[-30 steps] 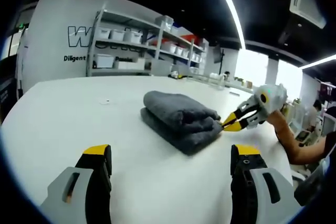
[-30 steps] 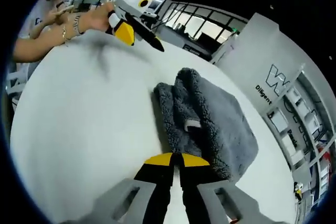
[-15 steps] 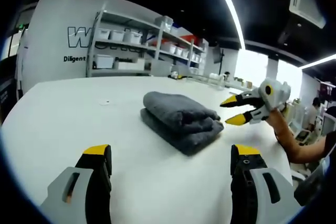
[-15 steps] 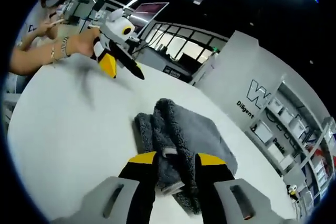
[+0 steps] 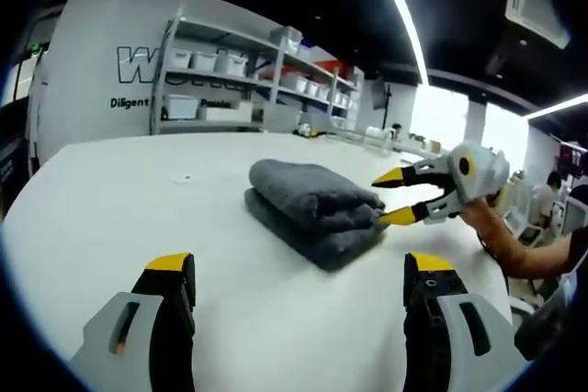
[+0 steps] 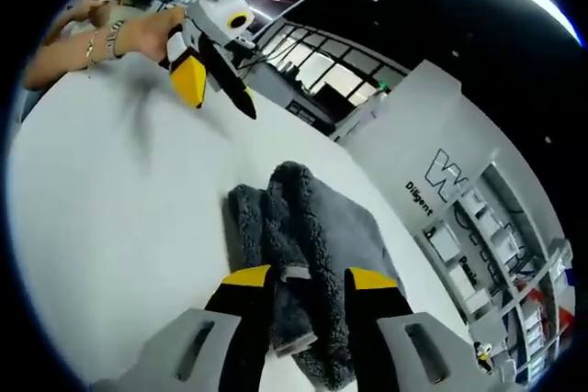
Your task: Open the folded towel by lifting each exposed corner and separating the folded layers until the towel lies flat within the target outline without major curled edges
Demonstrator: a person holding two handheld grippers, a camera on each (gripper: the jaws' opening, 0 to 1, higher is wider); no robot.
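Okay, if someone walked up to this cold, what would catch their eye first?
Probably the folded grey towel, a dark bundle in the middle of the bare white table. Next, the right gripper, jaws open with its yellow-tipped fingers on either side of the towel's near end, where a small label shows. The left gripper is open too, low over the table and apart from the towel, and a large shelving rack with white bins stands against the back wall.

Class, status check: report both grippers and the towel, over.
Right gripper open, jaws astride the towel edge. Left gripper open, back from it. Towel still folded on the table.
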